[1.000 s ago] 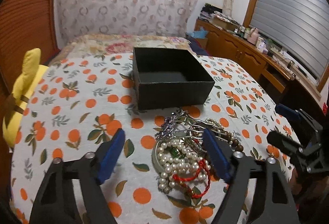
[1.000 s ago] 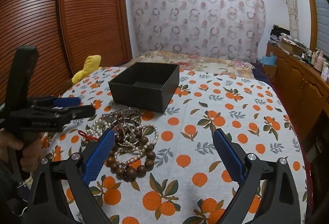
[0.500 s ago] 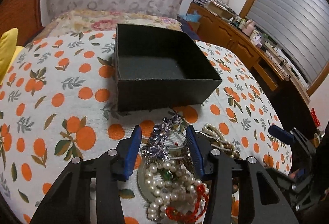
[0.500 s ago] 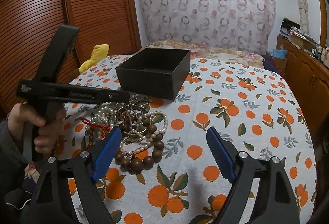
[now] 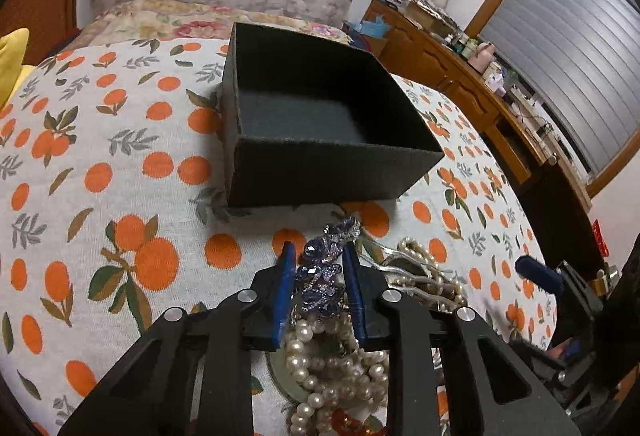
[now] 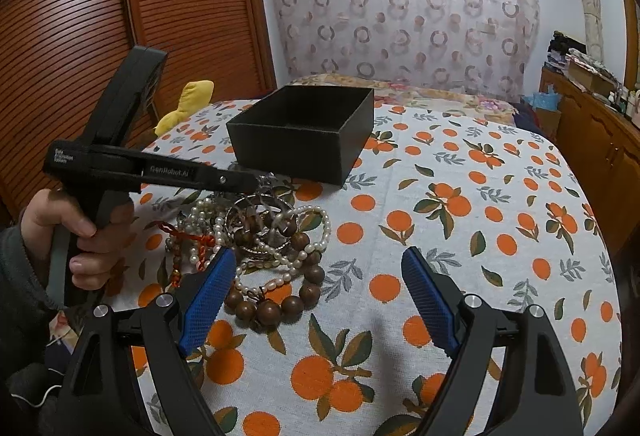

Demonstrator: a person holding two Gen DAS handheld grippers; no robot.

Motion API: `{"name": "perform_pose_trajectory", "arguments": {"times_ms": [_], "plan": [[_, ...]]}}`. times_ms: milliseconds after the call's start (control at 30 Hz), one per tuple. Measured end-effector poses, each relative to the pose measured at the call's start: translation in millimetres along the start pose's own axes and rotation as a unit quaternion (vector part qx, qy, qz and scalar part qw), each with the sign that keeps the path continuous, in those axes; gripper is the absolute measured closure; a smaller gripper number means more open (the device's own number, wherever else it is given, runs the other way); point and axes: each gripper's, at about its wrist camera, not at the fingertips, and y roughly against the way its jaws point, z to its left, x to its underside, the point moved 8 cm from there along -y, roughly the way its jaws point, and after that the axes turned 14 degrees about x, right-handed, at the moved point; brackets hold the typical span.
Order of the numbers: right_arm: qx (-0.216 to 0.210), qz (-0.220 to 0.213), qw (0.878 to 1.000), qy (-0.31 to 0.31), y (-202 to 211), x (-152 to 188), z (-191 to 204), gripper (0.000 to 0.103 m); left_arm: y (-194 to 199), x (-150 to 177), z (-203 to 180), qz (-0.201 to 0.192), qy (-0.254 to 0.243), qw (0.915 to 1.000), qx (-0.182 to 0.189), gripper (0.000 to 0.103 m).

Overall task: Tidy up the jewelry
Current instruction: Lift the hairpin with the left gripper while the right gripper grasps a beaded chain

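Note:
A pile of jewelry lies on the orange-print cloth: pearl strands point(image 5: 320, 364), a red cord and a wooden bead bracelet point(image 6: 276, 300). My left gripper point(image 5: 316, 256) is shut on a purple sparkly hair ornament point(image 5: 324, 268) at the pile's far edge, just before the open black box point(image 5: 320, 132). In the right wrist view the left gripper point(image 6: 248, 178) reaches in from the left over the pile. My right gripper point(image 6: 320, 276) is open and empty, low over the cloth to the right of the pile point(image 6: 256, 232); the box point(image 6: 304, 132) stands beyond.
A yellow plush toy point(image 6: 188, 104) sits at the bed's left edge by the wooden slatted doors. A wooden dresser point(image 5: 480, 92) with clutter runs along the right. A patterned curtain point(image 6: 400, 4) hangs behind.
My left gripper moved forward over the pile and closed on the purple hair ornament. My right gripper drew slightly closer to the pile and stayed open.

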Motion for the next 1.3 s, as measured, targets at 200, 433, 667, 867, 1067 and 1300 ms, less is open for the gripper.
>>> {"name": "perform_pose_trajectory", "arguments": {"times_ms": [200, 433, 667, 867, 1067, 1300], "plan": [[-0.002, 0.002, 1.0, 0.003, -1, 1, 1, 0.016, 8, 0, -2, -0.008, -0.013, 0.9998, -0.014, 0.083], [-0.028, 0.021, 0.999, 0.017, -6, 5, 10, 0.023, 38, -7, -14, -0.054, -0.045, 0.9966, -0.043, 0.083], [-0.034, 0.037, 0.998, 0.034, -10, 8, 18, 0.047, 66, -7, -20, -0.092, -0.063, 0.9913, -0.069, 0.083], [-0.038, 0.041, 0.998, 0.031, -14, 1, 15, 0.052, 75, 1, -20, -0.107, -0.067, 0.9888, -0.08, 0.083], [-0.049, 0.052, 0.997, 0.02, -26, -8, 13, 0.059, 75, 6, -17, -0.108, -0.062, 0.9892, -0.078, 0.083], [-0.053, 0.081, 0.995, 0.006, -42, 2, 14, 0.087, 73, 10, -18, -0.105, -0.063, 0.9896, -0.076, 0.083]]}}
